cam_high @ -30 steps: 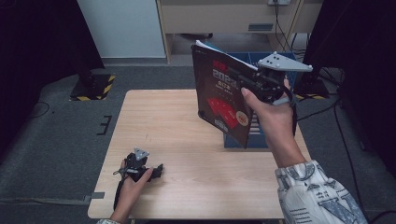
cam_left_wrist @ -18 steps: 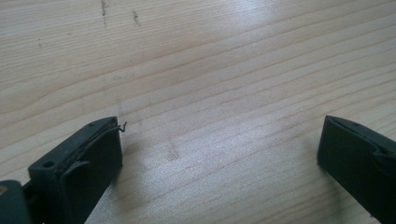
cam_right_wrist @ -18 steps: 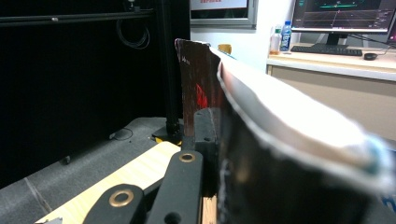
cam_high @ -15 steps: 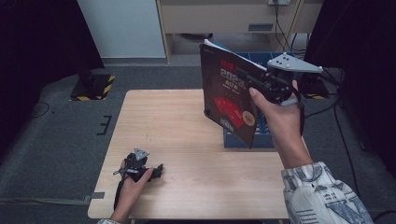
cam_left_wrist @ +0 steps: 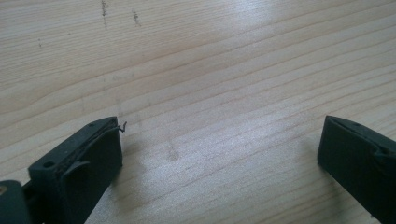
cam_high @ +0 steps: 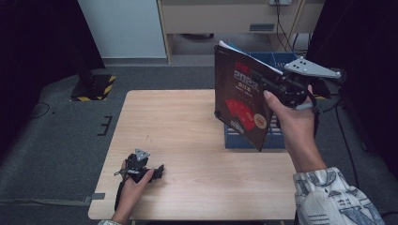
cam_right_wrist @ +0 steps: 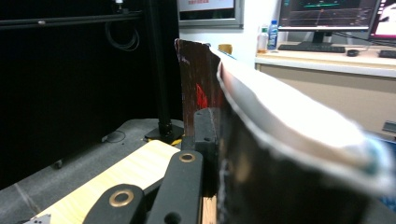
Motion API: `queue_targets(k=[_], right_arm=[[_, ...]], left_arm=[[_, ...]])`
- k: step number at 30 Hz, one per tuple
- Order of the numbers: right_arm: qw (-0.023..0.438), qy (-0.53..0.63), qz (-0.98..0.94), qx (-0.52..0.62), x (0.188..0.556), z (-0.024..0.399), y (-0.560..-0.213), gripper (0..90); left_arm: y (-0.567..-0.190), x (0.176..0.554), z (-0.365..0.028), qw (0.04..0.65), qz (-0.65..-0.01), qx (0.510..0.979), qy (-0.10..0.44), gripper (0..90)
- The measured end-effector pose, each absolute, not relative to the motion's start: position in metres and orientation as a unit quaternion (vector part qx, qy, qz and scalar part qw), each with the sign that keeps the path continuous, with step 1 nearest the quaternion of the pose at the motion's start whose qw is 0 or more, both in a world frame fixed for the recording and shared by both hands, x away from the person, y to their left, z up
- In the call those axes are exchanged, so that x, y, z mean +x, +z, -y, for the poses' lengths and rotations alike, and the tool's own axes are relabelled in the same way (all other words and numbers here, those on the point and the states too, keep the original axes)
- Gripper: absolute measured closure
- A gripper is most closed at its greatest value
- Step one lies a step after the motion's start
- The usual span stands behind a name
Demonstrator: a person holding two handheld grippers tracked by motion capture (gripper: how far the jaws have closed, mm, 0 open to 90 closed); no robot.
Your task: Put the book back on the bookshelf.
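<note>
Book (cam_high: 241,103) pinched upright by right gripper (cam_high: 274,86) above crate (cam_high: 277,136), 3 o'clock; left gripper (cam_high: 157,172) spread, idle, 7 o'clock.

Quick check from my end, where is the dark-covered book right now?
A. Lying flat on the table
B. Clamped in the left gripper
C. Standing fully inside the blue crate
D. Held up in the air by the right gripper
D. In the high view the right gripper grips the book upright above the blue crate, while the left gripper rests open on the table holding nothing.
</note>
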State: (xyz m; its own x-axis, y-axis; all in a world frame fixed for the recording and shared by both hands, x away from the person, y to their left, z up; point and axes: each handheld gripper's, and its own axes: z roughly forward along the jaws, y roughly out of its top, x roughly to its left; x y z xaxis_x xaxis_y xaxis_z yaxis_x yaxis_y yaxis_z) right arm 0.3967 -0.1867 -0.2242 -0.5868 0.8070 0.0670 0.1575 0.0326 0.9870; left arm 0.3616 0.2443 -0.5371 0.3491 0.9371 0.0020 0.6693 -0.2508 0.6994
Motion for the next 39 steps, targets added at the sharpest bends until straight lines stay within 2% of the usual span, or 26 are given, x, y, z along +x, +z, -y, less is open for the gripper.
queue_targets(k=[12, 24, 39], right_arm=[[0.279, 0.591, -0.655, 0.379, 0.393, 0.212, -0.223, 87.0], [0.302, 0.58, -0.641, 0.402, 0.39, 0.246, -0.221, 87.0], [0.32, 0.568, -0.629, 0.424, 0.388, 0.265, -0.222, 86.9]], left_arm=[[-0.537, 0.362, -0.243, 0.309, -0.526, 0.762, 0.216, 0.0], [-0.537, 0.362, -0.243, 0.309, -0.526, 0.763, 0.216, 0.0], [-0.537, 0.362, -0.243, 0.309, -0.526, 0.763, 0.216, 0.0]])
